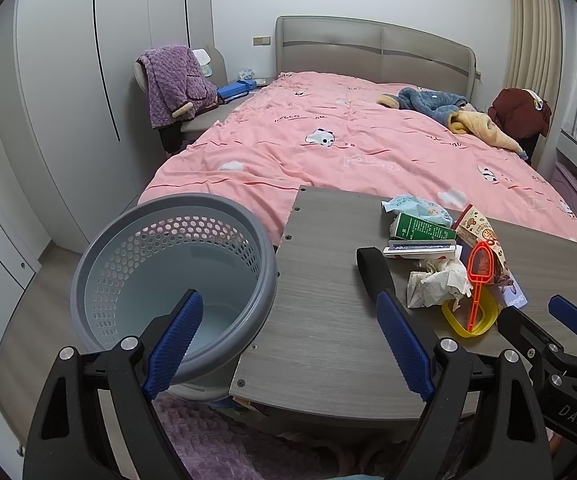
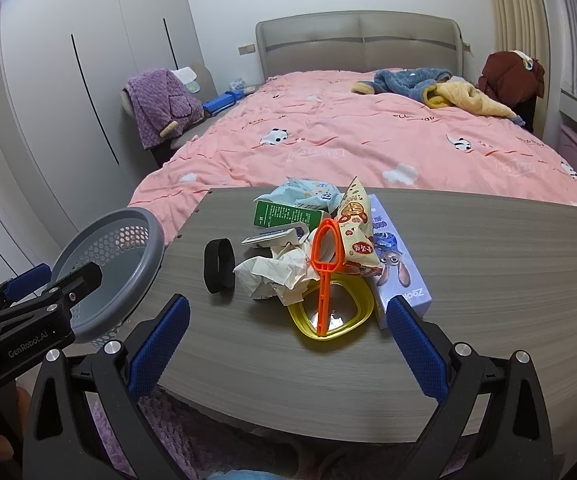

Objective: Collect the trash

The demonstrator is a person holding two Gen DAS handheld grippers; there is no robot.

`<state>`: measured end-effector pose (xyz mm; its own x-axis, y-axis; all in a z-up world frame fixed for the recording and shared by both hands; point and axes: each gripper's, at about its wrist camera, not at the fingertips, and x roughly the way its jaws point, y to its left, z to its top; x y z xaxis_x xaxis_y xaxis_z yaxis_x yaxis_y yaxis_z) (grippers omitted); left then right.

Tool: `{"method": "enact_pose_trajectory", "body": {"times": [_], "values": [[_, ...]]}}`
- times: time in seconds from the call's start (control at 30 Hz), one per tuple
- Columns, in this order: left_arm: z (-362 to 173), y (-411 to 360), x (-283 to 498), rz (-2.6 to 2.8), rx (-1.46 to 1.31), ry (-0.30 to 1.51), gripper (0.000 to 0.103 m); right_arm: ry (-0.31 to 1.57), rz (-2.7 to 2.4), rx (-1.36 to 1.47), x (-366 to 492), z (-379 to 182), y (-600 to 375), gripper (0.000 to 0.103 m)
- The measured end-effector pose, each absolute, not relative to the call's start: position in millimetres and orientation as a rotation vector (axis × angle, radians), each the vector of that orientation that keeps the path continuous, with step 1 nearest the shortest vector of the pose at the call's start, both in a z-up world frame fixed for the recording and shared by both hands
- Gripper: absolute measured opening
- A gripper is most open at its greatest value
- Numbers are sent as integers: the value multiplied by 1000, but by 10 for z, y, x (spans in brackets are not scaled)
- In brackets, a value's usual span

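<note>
A pile of trash lies on the grey wooden table [image 2: 468, 280]: crumpled white paper [image 2: 276, 272], a green carton [image 2: 288, 214], a snack packet [image 2: 356, 228], a light blue wrapper [image 2: 308, 192], an orange plastic scoop [image 2: 324, 264] on a yellow dish [image 2: 352, 320], a purple Zootopia box [image 2: 400, 276] and a black band [image 2: 218, 266]. A grey perforated bin [image 1: 168, 276] stands left of the table. My left gripper [image 1: 292, 340] is open and empty, straddling the bin rim and table edge. My right gripper [image 2: 288, 348] is open and empty, just short of the yellow dish.
A bed with a pink cover [image 1: 328, 140] lies behind the table, with blue and yellow clothes [image 1: 448, 108] on it. A chair with a purple blanket [image 1: 172, 84] stands by white wardrobes [image 1: 68, 100]. A purple rug [image 2: 160, 432] lies under the table.
</note>
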<state>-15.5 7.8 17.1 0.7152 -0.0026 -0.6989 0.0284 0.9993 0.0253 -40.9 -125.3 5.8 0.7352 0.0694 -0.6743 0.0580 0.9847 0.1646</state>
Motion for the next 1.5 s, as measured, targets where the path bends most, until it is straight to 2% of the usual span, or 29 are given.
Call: {"method": "enact_pose_trajectory", "body": {"times": [1.5], "values": [[181, 45, -205, -14, 47, 771, 85, 730, 21, 190, -447, 80, -1274, 97]]}}
